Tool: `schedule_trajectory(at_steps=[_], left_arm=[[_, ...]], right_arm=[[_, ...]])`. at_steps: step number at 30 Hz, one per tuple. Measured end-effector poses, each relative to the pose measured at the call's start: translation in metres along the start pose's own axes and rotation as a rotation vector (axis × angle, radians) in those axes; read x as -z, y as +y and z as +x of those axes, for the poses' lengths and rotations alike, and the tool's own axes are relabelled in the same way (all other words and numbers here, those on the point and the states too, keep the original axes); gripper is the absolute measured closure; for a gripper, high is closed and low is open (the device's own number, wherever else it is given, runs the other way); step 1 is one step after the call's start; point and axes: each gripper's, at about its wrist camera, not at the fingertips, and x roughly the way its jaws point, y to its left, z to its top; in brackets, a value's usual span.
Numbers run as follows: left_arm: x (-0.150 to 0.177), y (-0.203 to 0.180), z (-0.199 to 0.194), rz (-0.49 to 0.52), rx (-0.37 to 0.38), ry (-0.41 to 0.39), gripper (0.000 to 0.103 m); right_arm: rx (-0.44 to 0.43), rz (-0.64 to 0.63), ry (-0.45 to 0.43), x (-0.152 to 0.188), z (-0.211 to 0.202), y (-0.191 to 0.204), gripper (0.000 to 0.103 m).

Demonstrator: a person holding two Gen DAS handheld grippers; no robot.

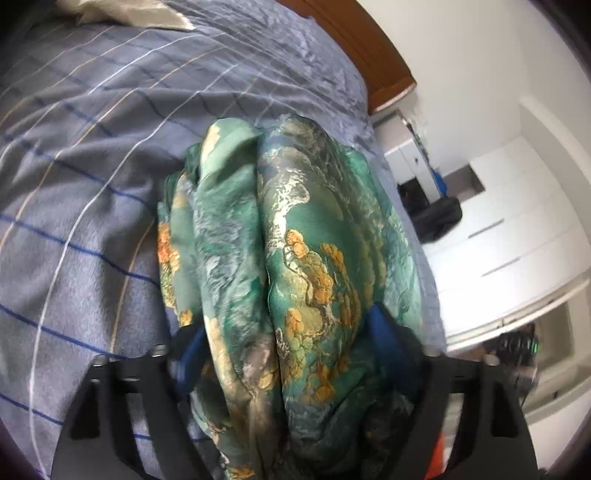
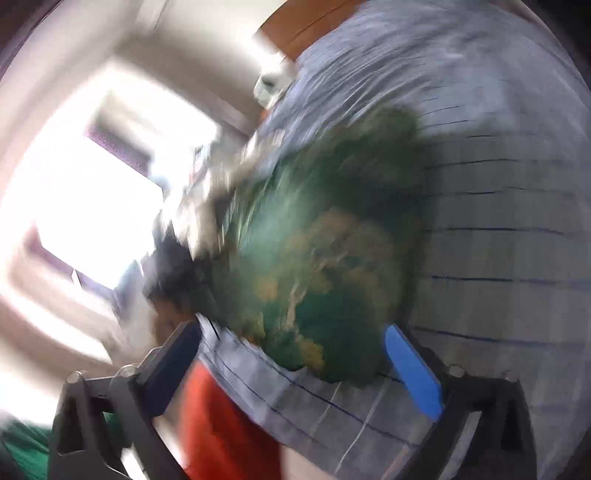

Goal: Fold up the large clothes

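On a bed (image 1: pixel 92 155) spread with a grey-blue striped cover, near its edge on the side of the white drawers (image 1: pixel 517 236), a green garment (image 1: pixel 295 229) printed with gold and orange sits bunched in thick folds. The left tongs (image 1: pixel 284 339) are clamped around that bundle, fabric filling the gap between the blue pads (image 1: pixel 384 332) and spilling toward the camera. The right tongs (image 2: pixel 299 343) stand wide and hold nothing; the same green garment (image 2: pixel 325 258) lies ahead of them on the bed (image 2: pixel 498 184), and their view is heavily smeared, so whether the tips touch the cloth cannot be told. A wooden headboard (image 1: pixel 362 48) closes the far end of the bed, and a pale pillow (image 1: pixel 122 14) shows at the far corner.

The grip looks like the weak point: the left tongs appear to pinch many slick, satin-like layers at once, and the inner ones could slide out if the bundle is lifted, undoing the fold. With the bundle so close to the bed's edge, any loosened cloth would likely slip to the floor. The right tongs, judging by the blur, may be travelling fast, and a hasty grab could catch the bed cover along with the garment.
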Motion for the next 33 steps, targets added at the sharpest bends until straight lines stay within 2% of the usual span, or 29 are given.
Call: schedule_trajectory(at_steps=[1,3,6,8,10,12,14,17,19,20,22,25,27,33], left_arm=[[-0.002,-0.002,0.003,0.016,-0.021,0.016,0.017],[-0.005,-0.003,0.004,0.018,-0.033,0.030,0.017],[-0.007,0.000,-0.003,-0.020,-0.022,0.035,0.017],[-0.010,0.002,-0.016,-0.034,-0.014,0.026,0.017],[-0.012,0.003,-0.037,-0.045,0.023,-0.009,0.015],[-0.014,0.011,-0.059,-0.070,0.057,-0.060,0.011],[-0.015,0.025,-0.075,-0.098,0.076,-0.107,0.007],[-0.015,0.048,-0.069,-0.152,0.096,-0.097,0.006],[-0.011,0.066,-0.050,-0.193,0.175,-0.045,0.006],[-0.010,0.071,-0.041,-0.202,0.191,-0.030,0.006],[-0.009,0.076,-0.024,-0.204,0.202,-0.010,0.005],[-0.016,0.072,-0.003,-0.170,0.269,0.028,0.005],[-0.024,0.065,0.011,-0.131,0.276,0.052,0.003],[-0.050,0.044,0.040,-0.061,0.266,0.131,0.001]], right_arm=[[-0.002,0.086,-0.036,-0.009,-0.022,-0.019,0.000],[0.033,0.179,-0.089,-0.019,-0.045,-0.044,0.000],[0.116,0.211,-0.135,-0.023,-0.057,-0.053,0.000],[0.166,0.145,-0.111,-0.022,-0.042,-0.038,0.000],[0.211,0.006,-0.075,-0.021,-0.011,-0.001,0.000],[0.224,-0.110,-0.051,-0.019,0.024,0.034,0.000],[0.194,-0.206,-0.038,-0.017,0.059,0.067,0.000],[0.094,-0.347,0.004,-0.014,0.118,0.118,0.000],[0.040,-0.460,0.076,0.000,0.169,0.142,0.001],[0.053,-0.499,0.106,0.007,0.185,0.148,0.001],[0.164,-0.608,0.200,0.030,0.230,0.151,0.000],[0.273,-0.734,0.215,0.053,0.249,0.151,0.000],[0.312,-0.789,0.209,0.062,0.248,0.156,0.000],[0.337,-0.804,0.229,0.061,0.252,0.154,0.000]])
